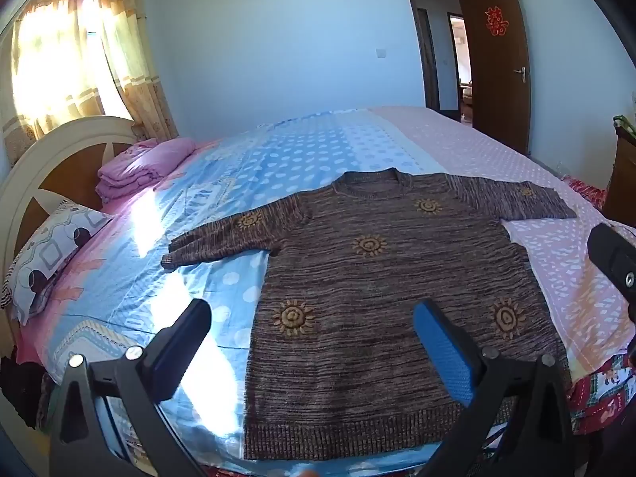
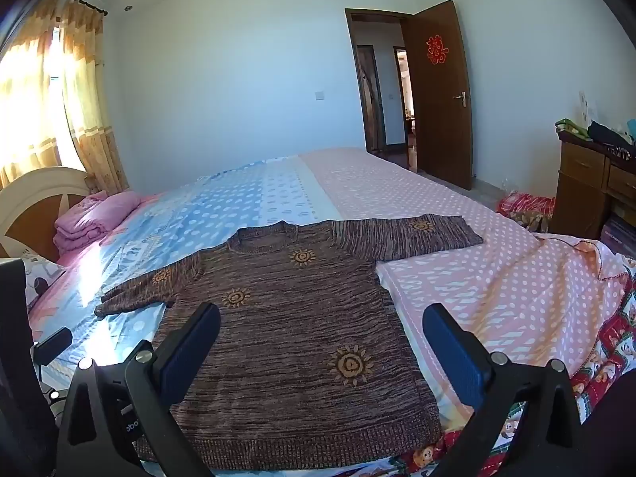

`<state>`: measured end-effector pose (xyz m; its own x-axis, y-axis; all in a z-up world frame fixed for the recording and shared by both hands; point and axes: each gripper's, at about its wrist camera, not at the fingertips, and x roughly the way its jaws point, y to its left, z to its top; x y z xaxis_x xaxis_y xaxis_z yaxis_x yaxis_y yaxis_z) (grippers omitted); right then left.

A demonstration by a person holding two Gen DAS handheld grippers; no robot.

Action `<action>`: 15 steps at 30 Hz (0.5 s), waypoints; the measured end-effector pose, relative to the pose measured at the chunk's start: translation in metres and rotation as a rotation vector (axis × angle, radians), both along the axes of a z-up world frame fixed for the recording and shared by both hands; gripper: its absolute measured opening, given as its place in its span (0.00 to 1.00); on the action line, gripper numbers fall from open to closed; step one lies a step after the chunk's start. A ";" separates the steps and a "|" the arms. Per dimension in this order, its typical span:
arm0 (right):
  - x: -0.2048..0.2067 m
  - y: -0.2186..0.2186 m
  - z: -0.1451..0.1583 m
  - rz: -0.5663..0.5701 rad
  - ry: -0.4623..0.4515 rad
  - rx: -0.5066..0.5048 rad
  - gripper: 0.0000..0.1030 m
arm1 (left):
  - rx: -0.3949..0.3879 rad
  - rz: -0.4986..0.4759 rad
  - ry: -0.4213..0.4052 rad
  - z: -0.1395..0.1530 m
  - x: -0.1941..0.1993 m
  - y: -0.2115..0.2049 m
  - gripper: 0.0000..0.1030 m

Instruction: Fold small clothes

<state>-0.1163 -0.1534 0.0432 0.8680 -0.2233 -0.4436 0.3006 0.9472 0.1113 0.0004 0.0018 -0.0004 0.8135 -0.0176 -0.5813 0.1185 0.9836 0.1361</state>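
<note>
A small brown knitted sweater (image 1: 377,298) with yellow sun patterns lies flat and spread out on the bed, both sleeves stretched sideways, hem toward me. It also shows in the right wrist view (image 2: 286,338). My left gripper (image 1: 314,318) is open and empty, hovering above the sweater's lower left part. My right gripper (image 2: 322,326) is open and empty, hovering above the sweater's lower right part. Part of the right gripper shows at the right edge of the left wrist view (image 1: 612,254).
The bed sheet is blue with dots on the left (image 1: 238,167) and pink with dots on the right (image 2: 497,278). Folded pink bedding (image 1: 139,171) and a pillow (image 1: 51,254) lie by the headboard (image 1: 47,159). A wooden dresser (image 2: 592,183) stands right.
</note>
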 end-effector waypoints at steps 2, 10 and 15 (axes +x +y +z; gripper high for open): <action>0.000 0.000 0.000 -0.003 0.001 0.003 0.99 | -0.029 -0.018 0.019 -0.001 0.001 0.004 1.00; -0.001 -0.003 -0.003 -0.007 0.013 0.017 0.99 | 0.009 0.000 -0.009 0.005 0.003 0.006 1.00; 0.000 -0.001 -0.003 -0.008 0.018 0.014 0.99 | 0.023 0.016 -0.029 0.002 -0.002 -0.001 1.00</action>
